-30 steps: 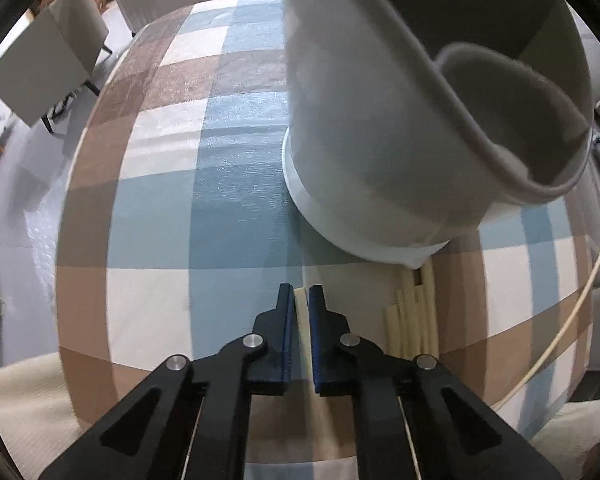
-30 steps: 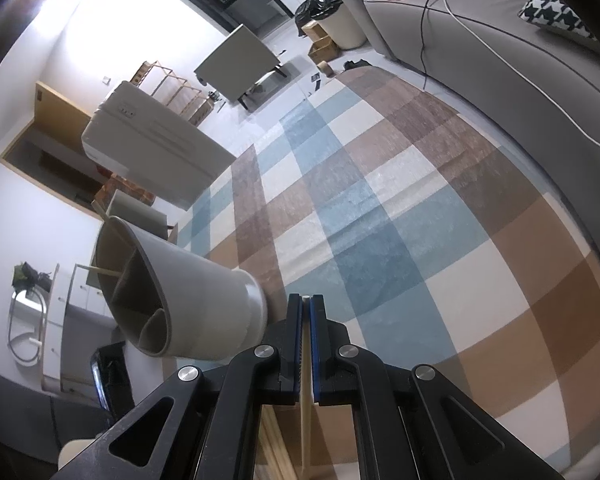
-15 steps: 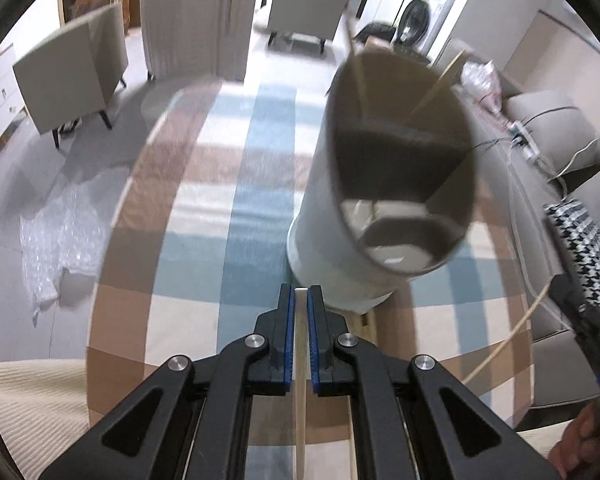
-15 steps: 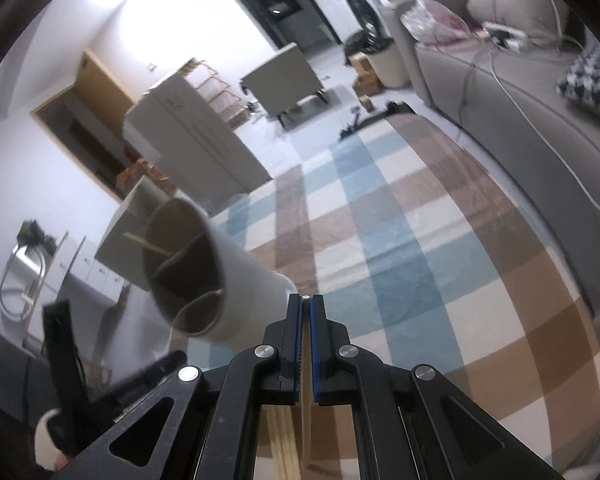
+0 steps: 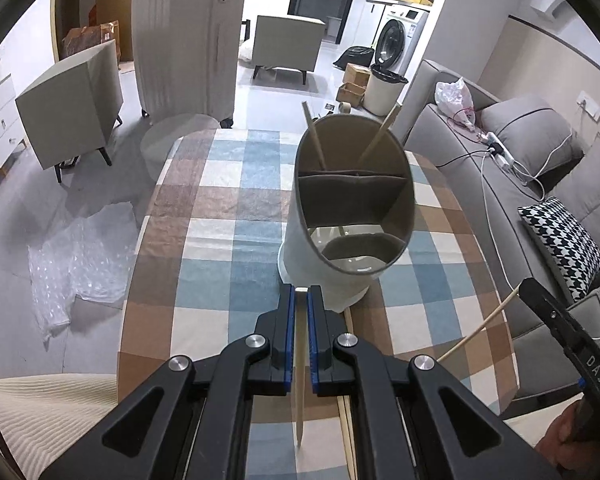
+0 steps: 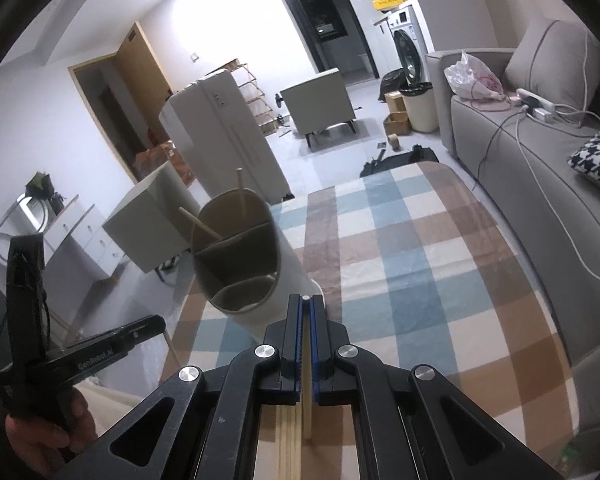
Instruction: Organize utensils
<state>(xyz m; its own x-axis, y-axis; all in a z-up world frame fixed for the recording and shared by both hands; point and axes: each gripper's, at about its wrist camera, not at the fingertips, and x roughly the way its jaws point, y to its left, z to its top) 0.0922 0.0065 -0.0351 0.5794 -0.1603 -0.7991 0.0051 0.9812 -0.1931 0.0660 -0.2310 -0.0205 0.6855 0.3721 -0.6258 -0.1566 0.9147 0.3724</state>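
A table under a blue, brown and white checked tablecloth (image 5: 235, 280) carries the work, with a grey sofa (image 5: 512, 168) along its right side. On the cloth stands a tall white utensil holder (image 5: 352, 216), its mouth split by partitions into a far compartment, a middle one and a small curved near one; two wooden chopsticks (image 5: 315, 140) already lean in the far compartment, one to each side. Loose chopsticks (image 6: 289, 440) lie bundled on the table just beneath both tools. The left gripper (image 5: 301, 300) is clamped on a single chopstick (image 5: 300, 364), thick end flush between the blue pads, thin tip hanging toward the camera; it hovers just short of the holder's near rim. The right gripper (image 6: 307, 307) likewise pinches one chopstick (image 6: 307, 396), held beside the holder's near right wall. The step in hand looks like delivery of both sticks into the holder. To do it well, I would lift each stick above the rim first, tilt it so one end points down into the far compartment with its fellows, and let go only once that end is inside, taking the hands one after the other so the tools do not collide or knock the tall holder over.
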